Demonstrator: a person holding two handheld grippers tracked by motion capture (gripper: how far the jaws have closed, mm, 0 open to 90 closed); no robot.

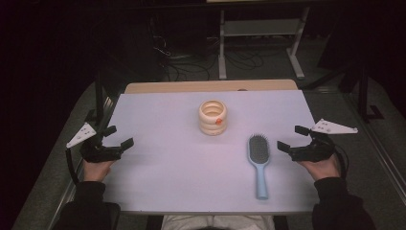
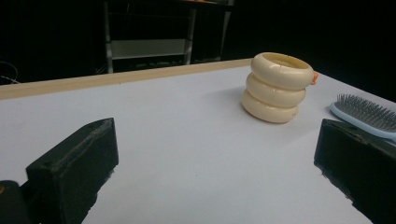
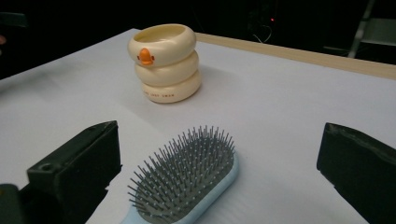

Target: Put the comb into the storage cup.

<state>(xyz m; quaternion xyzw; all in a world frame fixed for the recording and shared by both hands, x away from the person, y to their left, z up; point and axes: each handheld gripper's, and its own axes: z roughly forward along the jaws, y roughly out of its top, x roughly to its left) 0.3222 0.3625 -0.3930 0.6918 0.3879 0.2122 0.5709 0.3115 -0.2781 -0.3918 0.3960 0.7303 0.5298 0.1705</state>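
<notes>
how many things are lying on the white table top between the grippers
2: a cream ring-stacked cup with an orange beak near the centre, and a light blue hairbrush nearer the person, toward the right gripper.

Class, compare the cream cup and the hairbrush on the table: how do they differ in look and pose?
The cup stands upright, built like three stacked rings; the hairbrush lies flat, bristles up. The cup is cream with an orange beak, the hairbrush pale blue with grey bristles. The cup is round, the hairbrush long with a handle. Both rest untouched on the table.
</notes>
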